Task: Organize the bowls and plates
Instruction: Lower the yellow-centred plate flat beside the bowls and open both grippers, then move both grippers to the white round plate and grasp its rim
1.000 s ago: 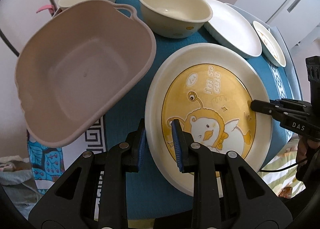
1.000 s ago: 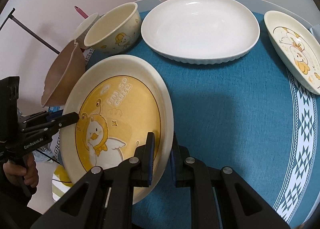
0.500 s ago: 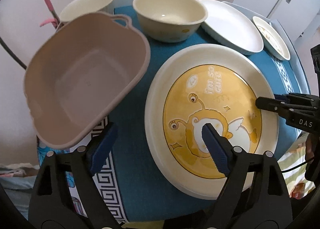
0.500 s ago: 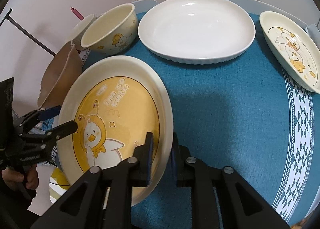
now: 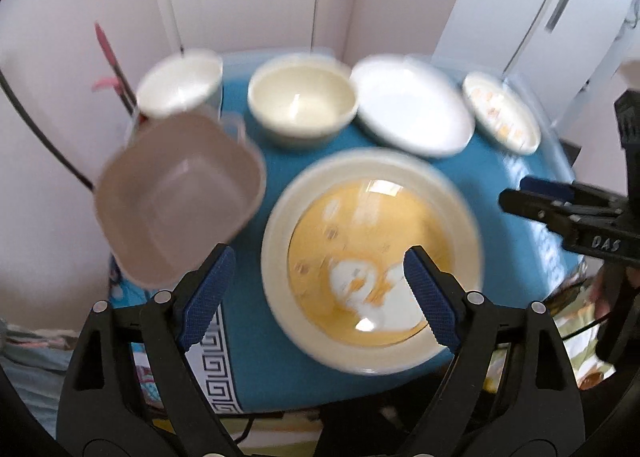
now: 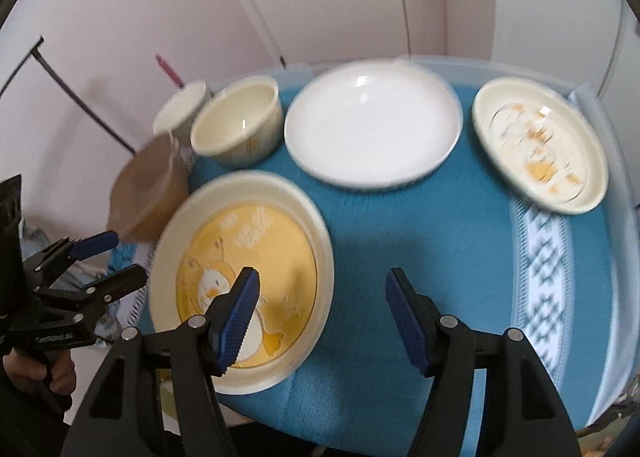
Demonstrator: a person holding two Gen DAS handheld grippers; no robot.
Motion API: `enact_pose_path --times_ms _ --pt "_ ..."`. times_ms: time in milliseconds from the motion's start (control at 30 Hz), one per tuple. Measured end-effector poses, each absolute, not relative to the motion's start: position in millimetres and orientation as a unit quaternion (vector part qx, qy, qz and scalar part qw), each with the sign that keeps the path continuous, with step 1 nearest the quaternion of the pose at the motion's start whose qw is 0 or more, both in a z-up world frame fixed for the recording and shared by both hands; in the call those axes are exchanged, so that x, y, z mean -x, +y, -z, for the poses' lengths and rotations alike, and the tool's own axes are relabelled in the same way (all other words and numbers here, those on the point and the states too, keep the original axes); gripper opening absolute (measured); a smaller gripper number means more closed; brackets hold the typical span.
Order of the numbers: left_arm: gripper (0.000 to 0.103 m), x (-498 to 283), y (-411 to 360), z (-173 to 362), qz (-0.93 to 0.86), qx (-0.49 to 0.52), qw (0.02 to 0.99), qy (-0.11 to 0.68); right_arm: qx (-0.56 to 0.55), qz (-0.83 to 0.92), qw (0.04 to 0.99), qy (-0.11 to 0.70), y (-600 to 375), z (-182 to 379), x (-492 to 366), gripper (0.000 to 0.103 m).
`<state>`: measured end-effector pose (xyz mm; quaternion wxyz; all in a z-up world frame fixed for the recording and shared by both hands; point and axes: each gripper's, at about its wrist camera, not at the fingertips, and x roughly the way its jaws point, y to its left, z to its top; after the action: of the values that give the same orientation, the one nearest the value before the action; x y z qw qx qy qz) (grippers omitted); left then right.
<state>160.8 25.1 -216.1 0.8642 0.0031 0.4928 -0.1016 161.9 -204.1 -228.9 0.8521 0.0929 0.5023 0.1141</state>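
1. Your left gripper (image 5: 316, 293) stands wide, gripping nothing.
2. Your right gripper (image 6: 322, 309) has just been opening, its jaws empty.
3. The yellow duck plate (image 5: 372, 257) lies flat on the blue tablecloth (image 6: 420, 225), beside the pink basin (image 5: 176, 197).

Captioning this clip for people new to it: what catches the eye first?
The big yellow duck plate lies nearest on the teal tablecloth, between both open grippers. Behind it stand a cream bowl, a white plate and a smaller duck plate; a tan tub overhangs the left edge.
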Motion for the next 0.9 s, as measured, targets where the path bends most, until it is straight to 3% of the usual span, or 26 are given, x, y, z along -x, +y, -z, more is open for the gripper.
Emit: enact_pose_path --times_ms 33,67,100,300,500,900 --pt "0.089 -161.9 22.7 206.3 0.1 -0.002 0.871 0.481 -0.094 -0.108 0.861 0.489 -207.9 216.4 -161.0 0.07" --pt "0.098 -162.6 21.7 196.2 0.099 0.0 0.879 0.466 -0.092 -0.104 0.868 0.476 -211.7 206.4 -160.5 0.091" --pt "0.103 -164.4 19.0 186.8 0.097 0.002 0.888 0.45 -0.091 -0.103 0.877 0.461 -215.4 197.0 -160.6 0.103" --pt "0.103 -190.0 3.5 162.5 0.092 0.023 0.902 0.422 -0.057 -0.09 0.905 0.411 -242.7 152.0 -167.8 0.103" --pt "0.103 -218.9 -25.8 171.5 0.077 0.044 0.883 0.46 0.003 -0.1 0.908 0.408 -268.8 135.1 -199.6 0.103" --pt "0.102 -262.7 -63.7 228.1 0.008 0.167 0.843 0.511 0.054 -0.24 0.834 0.494 -308.6 190.2 -310.5 0.1"
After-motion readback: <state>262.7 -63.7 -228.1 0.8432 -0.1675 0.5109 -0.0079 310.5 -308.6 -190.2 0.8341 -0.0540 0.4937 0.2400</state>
